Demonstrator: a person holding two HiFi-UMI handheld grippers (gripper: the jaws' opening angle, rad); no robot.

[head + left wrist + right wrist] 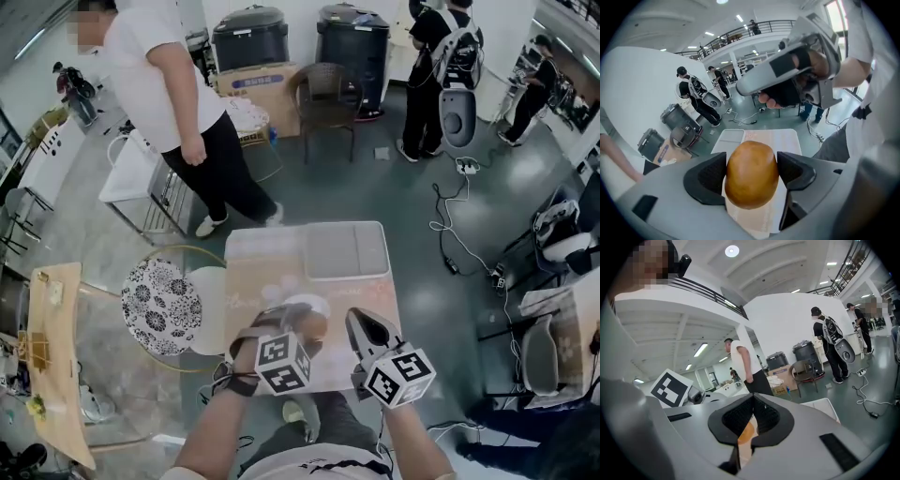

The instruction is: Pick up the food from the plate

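A round golden-brown bun sits squeezed between the two dark pads of my left gripper. In the head view this bun hangs just over the white plate near the table's front, with the left gripper shut on it. My right gripper hovers beside it to the right, its jaws pressed together and holding nothing. In the right gripper view the pads of the right gripper meet, and a sliver of orange-brown shows behind them. The left gripper view shows the right gripper in a hand above the table.
A grey tray lies at the far end of the small table. A patterned stool and a white seat stand to the left. A person stands beyond the table; cables cross the floor at right.
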